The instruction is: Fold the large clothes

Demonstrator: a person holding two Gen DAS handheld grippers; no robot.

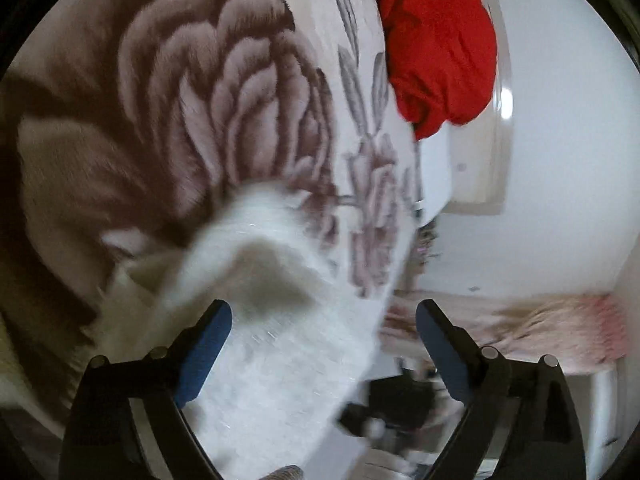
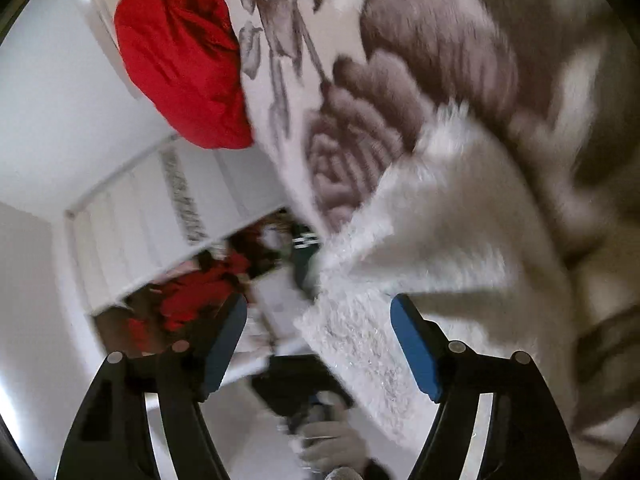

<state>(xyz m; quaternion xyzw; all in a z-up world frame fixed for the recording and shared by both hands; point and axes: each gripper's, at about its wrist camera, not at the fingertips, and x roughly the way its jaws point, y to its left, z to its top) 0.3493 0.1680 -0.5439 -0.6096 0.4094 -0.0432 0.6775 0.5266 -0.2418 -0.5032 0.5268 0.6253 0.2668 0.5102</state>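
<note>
Now both your left gripper (image 1: 324, 312) and right gripper (image 2: 318, 306) are wide open and hold nothing, with the fluffy white cloth (image 1: 276, 280) lying on the bed (image 1: 120, 120) between their fingers; it looks soft and floppy, so grab its corners.

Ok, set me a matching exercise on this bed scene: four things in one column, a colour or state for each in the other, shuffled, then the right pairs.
Things:
1. crumpled garment
2. fluffy garment
3. blanket
4. left gripper

Descriptions:
A. white, lying between spread jaws
B. brown rose pattern
C. red
D. open, blue pads apart

Pairs: 1-C, 2-A, 3-B, 4-D
</note>
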